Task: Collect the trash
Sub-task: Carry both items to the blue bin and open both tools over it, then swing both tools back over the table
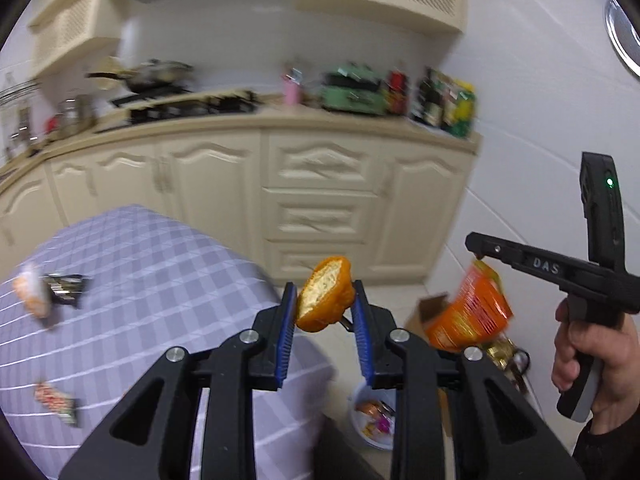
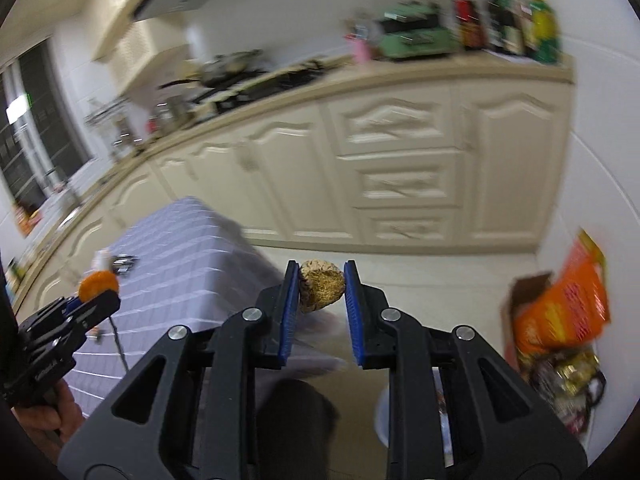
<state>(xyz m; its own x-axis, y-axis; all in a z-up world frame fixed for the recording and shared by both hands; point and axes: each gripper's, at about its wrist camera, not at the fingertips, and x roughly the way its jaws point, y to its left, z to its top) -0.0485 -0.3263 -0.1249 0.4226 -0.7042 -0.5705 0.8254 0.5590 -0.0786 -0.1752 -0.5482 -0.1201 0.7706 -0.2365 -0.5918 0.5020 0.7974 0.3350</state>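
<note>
My left gripper (image 1: 325, 294) is shut on an orange peel (image 1: 325, 294), held in the air past the table's right edge. It also shows in the right wrist view (image 2: 98, 285). My right gripper (image 2: 322, 286) is shut on a brown crumpled lump of trash (image 2: 322, 286), above the floor. A white bin (image 1: 372, 420) with wrappers inside stands on the floor below the left gripper, partly hidden by its fingers. Several wrappers (image 1: 60, 290) lie on the checked tablecloth (image 1: 160, 260), another wrapper (image 1: 56, 402) nearer.
An orange snack bag (image 1: 468, 312) and a cardboard box (image 2: 528, 292) stand on the floor at the right wall, with gold-wrapped items (image 2: 568, 372) beside them. Cream kitchen cabinets (image 1: 320, 200) with a cluttered counter run across the back.
</note>
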